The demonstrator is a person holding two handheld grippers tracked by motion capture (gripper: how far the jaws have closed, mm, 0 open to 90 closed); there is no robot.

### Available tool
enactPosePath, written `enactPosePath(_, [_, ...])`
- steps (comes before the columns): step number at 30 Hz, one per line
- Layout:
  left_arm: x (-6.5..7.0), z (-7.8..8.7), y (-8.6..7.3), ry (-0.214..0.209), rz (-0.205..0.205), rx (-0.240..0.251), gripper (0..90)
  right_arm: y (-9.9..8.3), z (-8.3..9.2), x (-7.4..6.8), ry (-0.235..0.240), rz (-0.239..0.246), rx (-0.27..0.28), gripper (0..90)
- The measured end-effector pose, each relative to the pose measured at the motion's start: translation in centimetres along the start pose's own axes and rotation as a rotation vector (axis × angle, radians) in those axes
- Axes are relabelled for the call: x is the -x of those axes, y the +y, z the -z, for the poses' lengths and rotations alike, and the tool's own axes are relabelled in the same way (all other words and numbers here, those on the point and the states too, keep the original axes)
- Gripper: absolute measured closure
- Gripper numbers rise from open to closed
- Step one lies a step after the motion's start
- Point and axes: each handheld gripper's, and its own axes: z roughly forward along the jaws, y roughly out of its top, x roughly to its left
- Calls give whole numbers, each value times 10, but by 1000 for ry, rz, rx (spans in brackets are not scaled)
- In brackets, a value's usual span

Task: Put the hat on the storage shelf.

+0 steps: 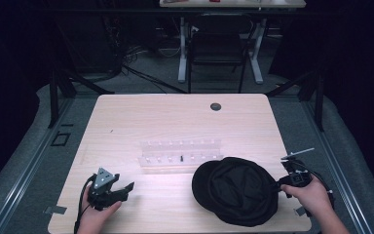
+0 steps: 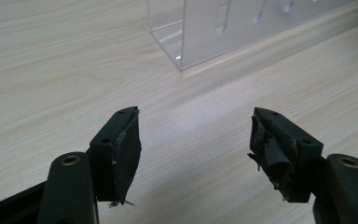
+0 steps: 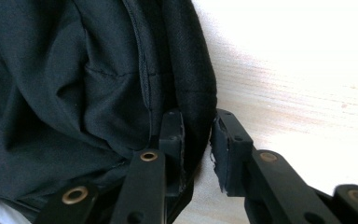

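The cap (image 3: 98, 79) lies at the near right of the tabletop (image 1: 175, 117), its edge between my right tongs (image 3: 198, 140). Their jaws sit either side of the rim; I judge them clenched on the cap, though one pad looks barely touching. I'd squeeze fully on the stiff rim, not loose lining, before lifting. My left tongs (image 2: 196, 140) rest released over bare wood, near the clear rack (image 2: 242, 28) beyond.

Left tool (image 1: 126, 187) gapes wide; right tool (image 1: 278, 185) is nearly closed.
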Motion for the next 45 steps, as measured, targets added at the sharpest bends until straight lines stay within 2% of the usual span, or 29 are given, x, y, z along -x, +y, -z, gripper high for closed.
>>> enactPosePath(5, [0, 0, 0, -1, -1, -1, 337, 1, 2, 0, 12, -2, -9, 795])
enactPosePath(6, [0, 0, 0, 0, -1, -2, 337, 0, 0, -1, 14, -17, 13, 802])
enactPosePath(9, [0, 0, 0, 0, -1, -1, 337, 1, 4, 0, 25, 4, -17, 821])
enactPosePath(10, [0, 0, 0, 1, -4, 0, 337, 0, 2, 0, 41, -24, 9, 833])
enactPosePath(12, [0, 0, 0, 3, -5, 3, 335, 1, 5, 3, 58, -16, -19, 855])
enactPosePath(14, [0, 0, 0, 3, -3, 4, 334, -1, 6, 5, 96, -45, -10, 867])
enactPosePath(16, [0, 0, 0, 2, -3, 0, 334, -1, 7, 5, 92, -48, -11, 867])
enactPosePath(18, [0, 0, 0, 2, -4, -2, 334, -2, 9, 7, 130, -38, -14, 869])
enactPosePath(21, [0, 0, 0, 3, -2, 4, 334, -2, 12, 8, 150, -36, -17, 872])
enactPosePath(22, [0, 0, 0, 3, -1, 4, 334, -4, 12, 8, 173, -59, 6, 878])
enactPosePath(24, [0, 0, 0, 3, -1, 4, 334, -5, 13, 8, 176, -65, 5, 878])
enactPosePath(25, [0, 0, 0, 3, -1, 4, 334, -6, 16, 9, 201, -68, 2, 881])
enactPosePath(27, [0, -1, 0, 3, -1, 4, 334, -6, 18, 9, 204, -72, -4, 881])
enactPosePath(28, [0, 0, 0, 1, 0, -3, 334, -6, 22, 9, 231, -82, -4, 882])
enactPosePath(30, [1, -1, 0, 2, 0, -1, 334, -6, 25, 8, 249, -102, 3, 882])
enactPosePath(31, [1, -1, 0, 2, 0, -1, 334, -6, 28, 9, 266, -90, -4, 883])
enactPosePath(32, [1, -1, 0, 1, -1, -2, 334, -6, 29, 8, 277, -109, 1, 883])
enactPosePath(34, [1, -1, 0, 2, -2, -2, 334, -6, 31, 8, 280, -92, 3, 883])
enactPosePath(35, [1, -1, -1, 1, -2, -2, 334, -6, 32, 7, 282, -105, 11, 884])
enactPosePath(36, [1, -1, -1, 1, -1, -2, 334, -6, 37, 6, 305, -109, 11, 884])
enactPosePath(39, [1, -1, -1, 1, 2, -7, 334, -6, 42, 4, 319, -108, 6, 884])
enactPosePath(40, [1, -1, -1, 2, 1, -6, 334, -7, 44, -2, 348, -160, 51, 884])
enactPosePath(41, [1, -1, -1, 2, 3, -5, 334, -5, 48, 0, 349, -117, 16, 885])
enactPosePath(43, [1, -1, -1, 1, 4, -5, 334, -5, 49, -2, 354, -129, 26, 885])
enactPosePath(45, [1, -1, -1, 1, 3, -6, 334, -3, 53, -4, 359, -116, 15, 885])
